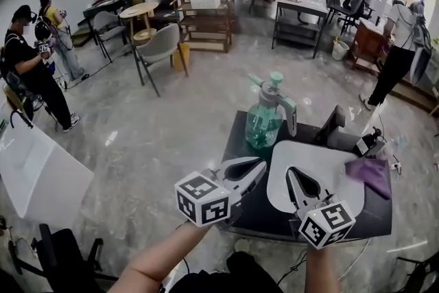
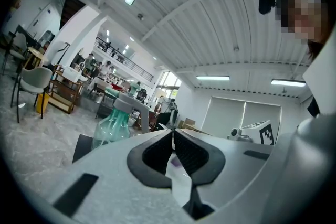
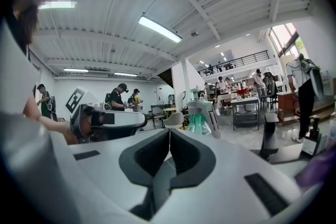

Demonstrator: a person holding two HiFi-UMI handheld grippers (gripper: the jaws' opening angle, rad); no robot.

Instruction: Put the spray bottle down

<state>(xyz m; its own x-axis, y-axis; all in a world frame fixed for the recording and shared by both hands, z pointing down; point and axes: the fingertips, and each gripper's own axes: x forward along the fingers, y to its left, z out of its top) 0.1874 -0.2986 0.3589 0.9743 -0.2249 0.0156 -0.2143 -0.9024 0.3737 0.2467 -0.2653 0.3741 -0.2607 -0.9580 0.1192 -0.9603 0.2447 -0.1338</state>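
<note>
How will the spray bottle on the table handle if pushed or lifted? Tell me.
The spray bottle stands tall with a bulky pump head, so a high push would probably tip it. Its clear green body looks like stiff, smooth plastic, likely a bit slippery. Fill level is unclear, so weight is uncertain.

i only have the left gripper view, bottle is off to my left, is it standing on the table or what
observer: Yes. The spray bottle stands upright at the far left corner of the dark table, and nothing is touching it.
operator: is the right one holding anything
observer: No. The right hand-held gripper has its jaws together with nothing between them.
operator: what else is on that table
observer: A purple cloth lies at the right edge of a white mat, on the near side of the bottle.
</note>
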